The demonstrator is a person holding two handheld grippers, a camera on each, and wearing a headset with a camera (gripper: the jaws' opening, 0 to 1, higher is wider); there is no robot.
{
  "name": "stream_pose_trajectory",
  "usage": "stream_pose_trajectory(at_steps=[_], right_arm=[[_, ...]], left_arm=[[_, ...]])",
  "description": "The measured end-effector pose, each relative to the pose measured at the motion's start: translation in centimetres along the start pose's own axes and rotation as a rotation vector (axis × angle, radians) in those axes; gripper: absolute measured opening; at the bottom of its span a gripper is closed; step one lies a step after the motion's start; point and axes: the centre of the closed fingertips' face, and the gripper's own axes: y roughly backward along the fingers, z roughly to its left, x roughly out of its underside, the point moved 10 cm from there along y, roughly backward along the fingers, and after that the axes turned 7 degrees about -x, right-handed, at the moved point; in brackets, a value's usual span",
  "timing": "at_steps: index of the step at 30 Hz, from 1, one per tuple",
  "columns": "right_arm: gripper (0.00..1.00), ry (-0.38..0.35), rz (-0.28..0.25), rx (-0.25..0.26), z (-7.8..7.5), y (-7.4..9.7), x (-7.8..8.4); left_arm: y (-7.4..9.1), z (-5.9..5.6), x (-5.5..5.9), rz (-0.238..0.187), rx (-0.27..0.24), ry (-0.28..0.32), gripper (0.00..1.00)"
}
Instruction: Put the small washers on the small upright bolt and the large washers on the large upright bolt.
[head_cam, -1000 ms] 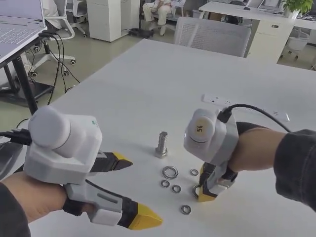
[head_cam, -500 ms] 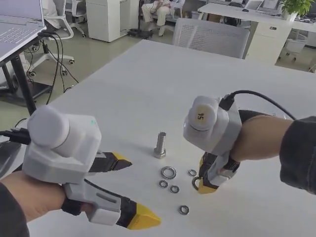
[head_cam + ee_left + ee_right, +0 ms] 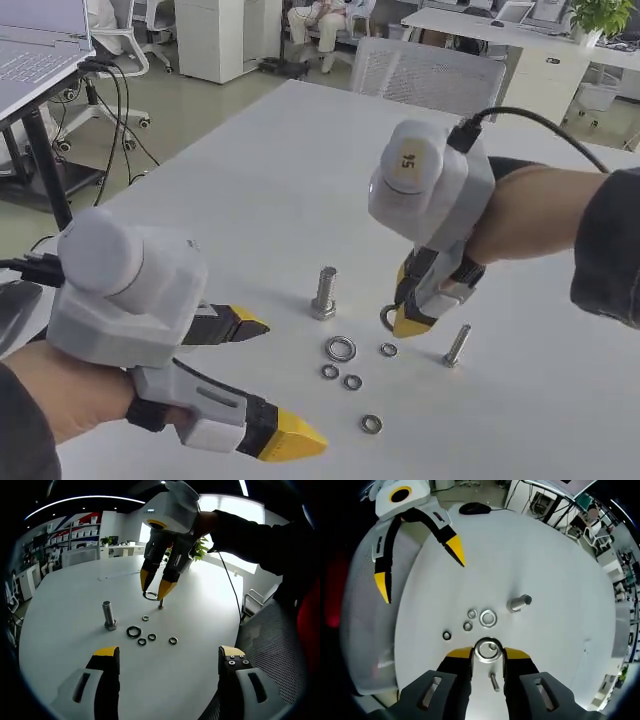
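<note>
My right gripper [image 3: 403,320] hangs above the table, shut on a large washer [image 3: 487,650] whose ring shows at its yellow tips [image 3: 388,318]. Left of it stands the large upright bolt [image 3: 325,293]. The thin small bolt [image 3: 456,345] stands just to the gripper's right. Under the gripper lie another large washer [image 3: 341,349] and several small washers [image 3: 353,382]. My left gripper [image 3: 268,380] is open near the front left, apart from the washers; its own view shows the right gripper [image 3: 156,587] over the small bolt [image 3: 161,604].
The white table [image 3: 270,180] stretches far back with free room. A white label strip lies behind the right arm. A mesh chair [image 3: 430,72] stands at the far edge, and a desk with a laptop [image 3: 35,45] and cables at the left.
My right gripper has risen from the table with the large washer between its tips and moved slightly farther away, uncovering the small bolt. The left gripper has stayed put.
</note>
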Motion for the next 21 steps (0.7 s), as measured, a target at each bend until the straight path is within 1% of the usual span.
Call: stream_pose_trajectory(at_steps=[3, 10, 13, 17, 19, 21], right_arm=[[0.24, 0.011, -0.003, 0.006, -0.4, 0.3, -0.6], [0.24, 0.043, 0.010, 0.022, -1.5, 0.9, -2.2], [0.24, 0.051, 0.002, 0.027, -1.9, 1.2, -2.9], [0.24, 0.066, 0.002, 0.034, -2.3, 1.3, -3.8], [0.24, 0.071, 0.000, 0.034, -3.0, 1.0, -4.4], [0.24, 0.079, 0.003, 0.042, -3.2, 0.9, -4.8]], left_arm=[[0.0, 0.0, 0.0, -0.002, -0.001, -0.001, 0.80], [-0.1, 0.1, 0.0, -0.002, 0.000, 0.000, 0.80], [-0.1, 0.1, 0.0, -0.002, 0.001, 0.002, 0.80], [-0.1, 0.1, 0.0, -0.001, 0.003, 0.003, 0.80], [-0.1, 0.1, 0.0, 0.000, 0.004, 0.003, 0.80], [-0.1, 0.1, 0.0, 0.000, 0.005, 0.005, 0.80]])
